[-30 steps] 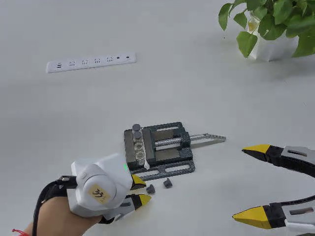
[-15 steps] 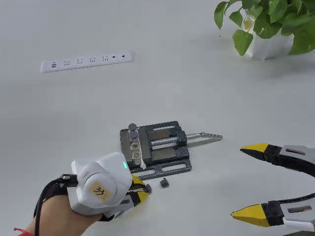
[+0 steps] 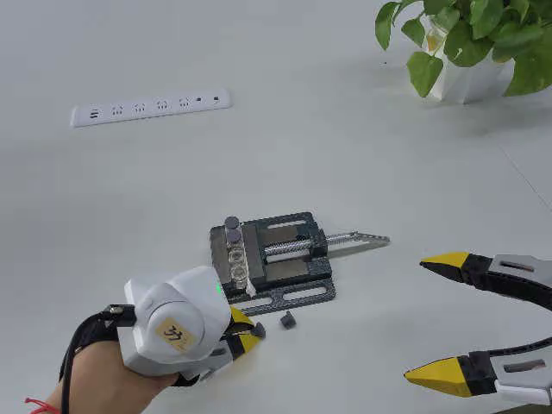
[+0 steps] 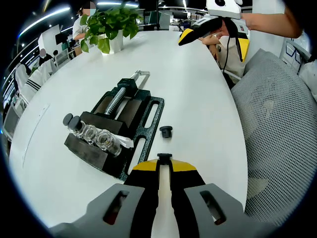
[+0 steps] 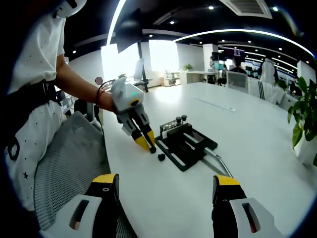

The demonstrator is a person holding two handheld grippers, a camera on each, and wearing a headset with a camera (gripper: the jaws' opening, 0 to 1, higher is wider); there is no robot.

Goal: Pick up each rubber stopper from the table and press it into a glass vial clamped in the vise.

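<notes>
My left gripper [image 3: 247,333] [image 4: 164,167] rests low at the table, shut on a small dark rubber stopper [image 4: 164,157] [image 3: 260,329] at its yellow tips. A second stopper [image 3: 288,320] [image 4: 166,131] [image 5: 161,156] lies on the table just ahead, beside the black vise [image 3: 280,259] [image 4: 124,116] [image 5: 185,144]. The vise clamps a row of glass vials [image 3: 235,259] [image 4: 98,137]; the two far ones carry dark stoppers [image 3: 231,226] [image 4: 72,120] and the near ones stand unplugged. My right gripper [image 3: 431,319] [image 5: 166,183] hovers open to the right of the vise, holding nothing.
A white power strip [image 3: 151,105] lies at the far left and a potted plant [image 3: 470,43] stands at the far right. The vise's screw handle [image 3: 358,239] sticks out toward the right. A mesh chair [image 4: 277,124] stands past the table edge.
My left gripper's jaws, open around a stopper a second ago, have shut on it. The right gripper has held still; the head camera shifted slightly.
</notes>
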